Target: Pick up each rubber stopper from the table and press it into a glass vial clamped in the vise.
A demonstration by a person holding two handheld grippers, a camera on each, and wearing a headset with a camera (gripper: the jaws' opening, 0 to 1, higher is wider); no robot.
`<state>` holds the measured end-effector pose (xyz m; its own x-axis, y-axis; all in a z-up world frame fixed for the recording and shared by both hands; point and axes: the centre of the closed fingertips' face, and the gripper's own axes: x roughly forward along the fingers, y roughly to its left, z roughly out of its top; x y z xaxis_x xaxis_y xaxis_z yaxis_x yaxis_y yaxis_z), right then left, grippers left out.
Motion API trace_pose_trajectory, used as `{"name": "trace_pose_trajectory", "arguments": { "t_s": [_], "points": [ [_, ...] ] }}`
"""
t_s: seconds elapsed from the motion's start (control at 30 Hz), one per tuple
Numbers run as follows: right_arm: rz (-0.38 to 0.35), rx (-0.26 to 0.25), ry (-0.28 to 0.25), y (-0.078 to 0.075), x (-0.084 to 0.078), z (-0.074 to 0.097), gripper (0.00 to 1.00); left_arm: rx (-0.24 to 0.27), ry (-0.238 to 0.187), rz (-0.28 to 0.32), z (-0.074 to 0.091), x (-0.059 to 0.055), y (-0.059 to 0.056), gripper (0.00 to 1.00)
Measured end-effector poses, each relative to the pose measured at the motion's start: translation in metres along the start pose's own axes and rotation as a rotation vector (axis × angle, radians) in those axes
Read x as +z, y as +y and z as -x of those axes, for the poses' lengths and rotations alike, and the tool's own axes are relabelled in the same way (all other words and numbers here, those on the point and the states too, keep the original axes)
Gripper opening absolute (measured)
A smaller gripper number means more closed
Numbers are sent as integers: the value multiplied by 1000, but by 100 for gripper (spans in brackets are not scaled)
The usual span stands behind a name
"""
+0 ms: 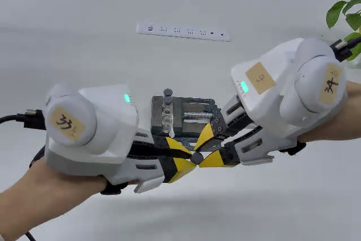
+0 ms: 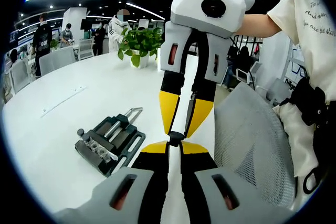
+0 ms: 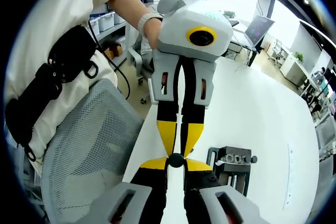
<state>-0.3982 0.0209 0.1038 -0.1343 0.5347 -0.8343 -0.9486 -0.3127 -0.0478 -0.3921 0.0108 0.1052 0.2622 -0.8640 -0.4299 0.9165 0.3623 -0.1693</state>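
Observation:
A small dark rubber stopper (image 1: 197, 157) hangs above the white table (image 1: 84, 43), where both grippers meet tip to tip. My left gripper (image 1: 190, 159) comes in from the left and its yellow-tipped jaws pinch the stopper (image 2: 175, 138). My right gripper (image 1: 203, 156) comes in from the right and is shut on the same stopper (image 3: 176, 159). Just behind them stands the dark vise (image 1: 189, 115) with clear glass vials (image 1: 167, 119) clamped in a row. One vial at the far end carries a dark stopper (image 1: 167, 92). The vise (image 2: 107, 142) (image 3: 231, 163) lies below the joined tips.
A white power strip (image 1: 183, 31) lies further back on the table. A green plant (image 1: 347, 12) stands at the right edge. A grey mesh chair (image 2: 252, 140) is beside the table's near edge. Several people stand in the background.

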Motion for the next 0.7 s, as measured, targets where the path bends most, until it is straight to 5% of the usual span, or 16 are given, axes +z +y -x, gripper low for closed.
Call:
{"name": "trace_pose_trajectory", "arguments": {
  "t_s": [0.27, 0.7],
  "points": [
    [-12, 20, -4, -2, -1, -2, 6, 10, 0, -6, 2, -4, 1, 8],
    [-22, 31, 21, -9, -11, -5, 6, 189, -12, 1, 16, -23, 39, 66]
  ]
}}
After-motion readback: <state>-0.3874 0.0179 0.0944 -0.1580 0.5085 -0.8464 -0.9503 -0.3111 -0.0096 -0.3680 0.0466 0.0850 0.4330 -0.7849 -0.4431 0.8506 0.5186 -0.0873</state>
